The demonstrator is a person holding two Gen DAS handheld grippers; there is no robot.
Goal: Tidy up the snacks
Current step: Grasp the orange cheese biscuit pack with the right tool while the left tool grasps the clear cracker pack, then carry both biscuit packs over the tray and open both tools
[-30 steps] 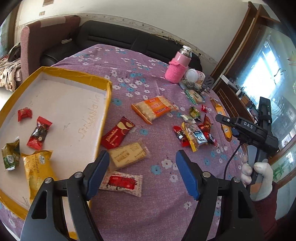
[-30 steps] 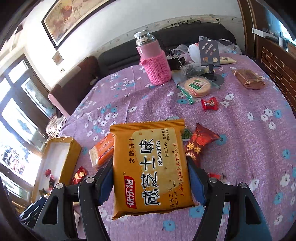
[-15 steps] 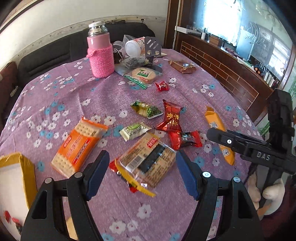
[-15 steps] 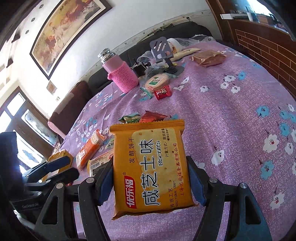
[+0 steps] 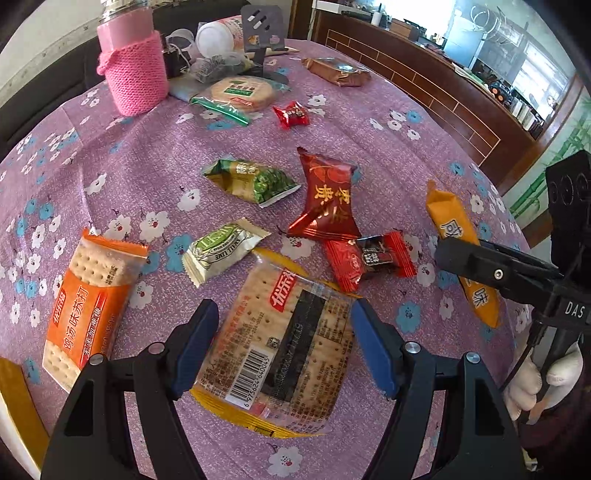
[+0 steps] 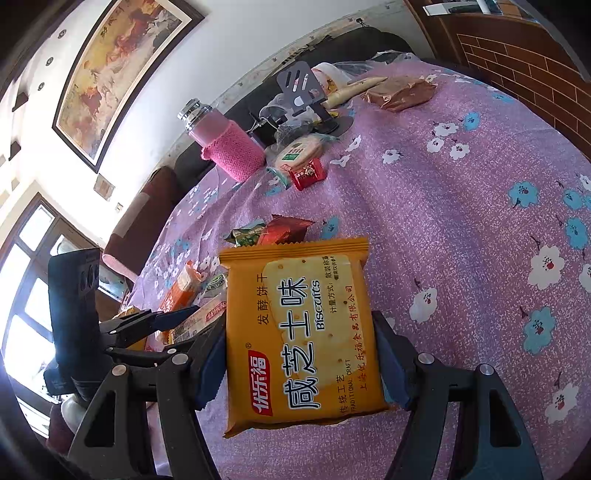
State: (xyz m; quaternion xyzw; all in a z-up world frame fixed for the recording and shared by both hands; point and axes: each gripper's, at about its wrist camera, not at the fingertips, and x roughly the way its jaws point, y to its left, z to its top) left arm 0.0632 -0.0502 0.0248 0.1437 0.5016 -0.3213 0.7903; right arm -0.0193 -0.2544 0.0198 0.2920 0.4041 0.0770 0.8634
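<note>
My left gripper is open, its blue pads on either side of a clear cracker pack with a barcode that lies on the purple floral tablecloth. My right gripper is shut on a yellow biscuit pack and holds it above the cloth; it also shows at the right of the left wrist view. Around lie an orange cracker pack, a red pouch, a green pea bag, a cream-green candy and a red-black candy.
A pink knit-covered flask, a round biscuit pack, a small red candy, a brown pack and a metal stand sit at the far side. A yellow box edge shows bottom left. A wooden cabinet stands right.
My left gripper has swung away from the yellow box and moved in over the clear cracker pack. My right gripper keeps the yellow pack and has drifted right.
</note>
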